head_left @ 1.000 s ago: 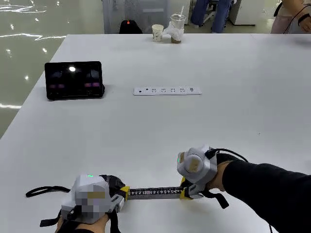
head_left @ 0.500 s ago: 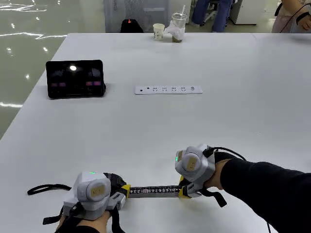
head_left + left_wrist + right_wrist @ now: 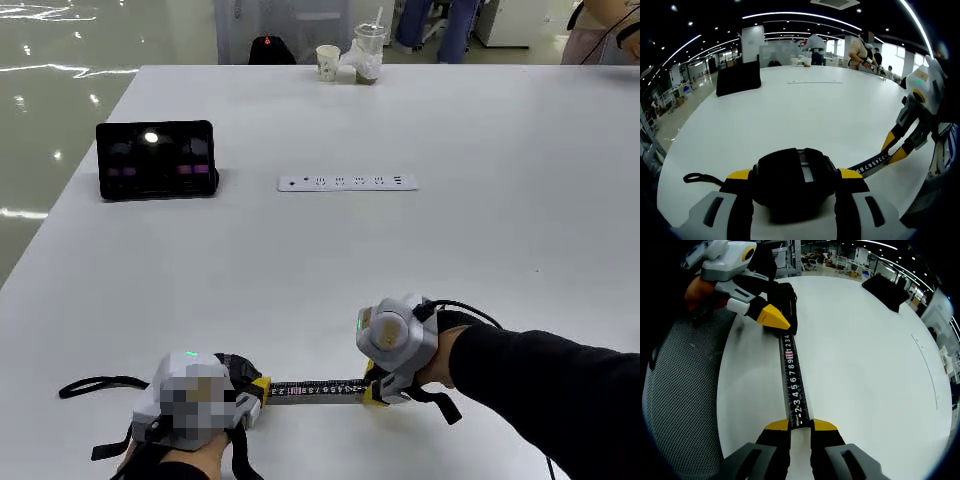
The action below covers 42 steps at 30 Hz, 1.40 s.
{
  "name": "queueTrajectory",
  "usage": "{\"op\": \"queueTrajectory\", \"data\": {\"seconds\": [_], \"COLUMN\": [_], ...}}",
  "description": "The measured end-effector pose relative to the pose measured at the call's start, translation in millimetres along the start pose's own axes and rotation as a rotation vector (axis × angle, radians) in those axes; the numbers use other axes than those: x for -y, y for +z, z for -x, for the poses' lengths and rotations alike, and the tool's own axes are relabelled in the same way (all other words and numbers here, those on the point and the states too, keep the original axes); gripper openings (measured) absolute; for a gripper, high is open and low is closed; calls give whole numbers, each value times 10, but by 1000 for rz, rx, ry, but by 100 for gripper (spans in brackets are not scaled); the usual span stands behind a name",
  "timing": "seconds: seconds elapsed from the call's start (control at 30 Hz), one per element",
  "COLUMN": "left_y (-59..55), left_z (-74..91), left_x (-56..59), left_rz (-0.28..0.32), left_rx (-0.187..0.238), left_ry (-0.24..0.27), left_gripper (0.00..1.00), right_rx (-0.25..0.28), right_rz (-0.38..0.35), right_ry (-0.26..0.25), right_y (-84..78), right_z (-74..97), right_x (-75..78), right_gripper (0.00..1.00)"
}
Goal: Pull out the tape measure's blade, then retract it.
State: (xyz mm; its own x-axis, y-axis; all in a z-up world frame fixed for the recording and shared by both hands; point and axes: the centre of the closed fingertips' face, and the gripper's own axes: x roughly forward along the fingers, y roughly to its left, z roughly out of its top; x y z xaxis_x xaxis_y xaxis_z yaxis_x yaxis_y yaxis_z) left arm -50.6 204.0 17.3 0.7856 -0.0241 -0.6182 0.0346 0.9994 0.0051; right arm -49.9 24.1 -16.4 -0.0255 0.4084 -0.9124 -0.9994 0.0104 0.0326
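Pinching blade point(image 3: 792, 385) tip in fingers point(image 3: 776, 426) of right gripper point(image 3: 800, 424), nearer case point(image 3: 789, 300) than a second ago; clamping case in left gripper point(image 3: 795, 175) fingers point(image 3: 740, 176), 9 o'clock of tip.

Exposed blade point(image 3: 315, 387) seemingly slightly shorter.

Brightness: Every view was bright and evenly lit.
Light source: Long white ceiling light strips point(image 3: 800, 16) shone down from above.
Glare: The shiny grey floor point(image 3: 50, 60) had white streaks on it, and the dark flat screen point(image 3: 157, 160) showed one small bright spot.
Shadows: Shadows on the big white table point(image 3: 420, 260) were soft and faint.
Sharpness: The white numbers on the black measuring blade point(image 3: 792, 385) were clear. The black rounded tape measure case point(image 3: 795, 180), close to the lens, looked a little soft.
Distortion: Both gripper views bulged like a fishbowl, so the table's edges curved and far things looked tiny.
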Motion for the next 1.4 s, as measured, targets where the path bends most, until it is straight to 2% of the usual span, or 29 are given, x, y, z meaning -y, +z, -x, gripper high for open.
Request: {"op": "queueTrajectory", "data": {"seconds": [0.6, 0.83, 1.4], "left_y": [5, 4, 3], "left_z": [-1, -8, -9], "left_x": [-6, -7, -5], "left_rz": [3, 2, 4], "left_rx": [-1, 1, 3], "left_ry": [-1, -2, -4], "left_gripper": [61, 61, 61], "right_rx": [1, 10, 27], "right_rz": [-9, 14, -8], "right_ry": [4, 9, 16], "right_y": [73, 99, 170], "right_z": [-32, -48, -76], "right_x": [-9, -10, -35], "right_gripper": [12, 11, 11]}}
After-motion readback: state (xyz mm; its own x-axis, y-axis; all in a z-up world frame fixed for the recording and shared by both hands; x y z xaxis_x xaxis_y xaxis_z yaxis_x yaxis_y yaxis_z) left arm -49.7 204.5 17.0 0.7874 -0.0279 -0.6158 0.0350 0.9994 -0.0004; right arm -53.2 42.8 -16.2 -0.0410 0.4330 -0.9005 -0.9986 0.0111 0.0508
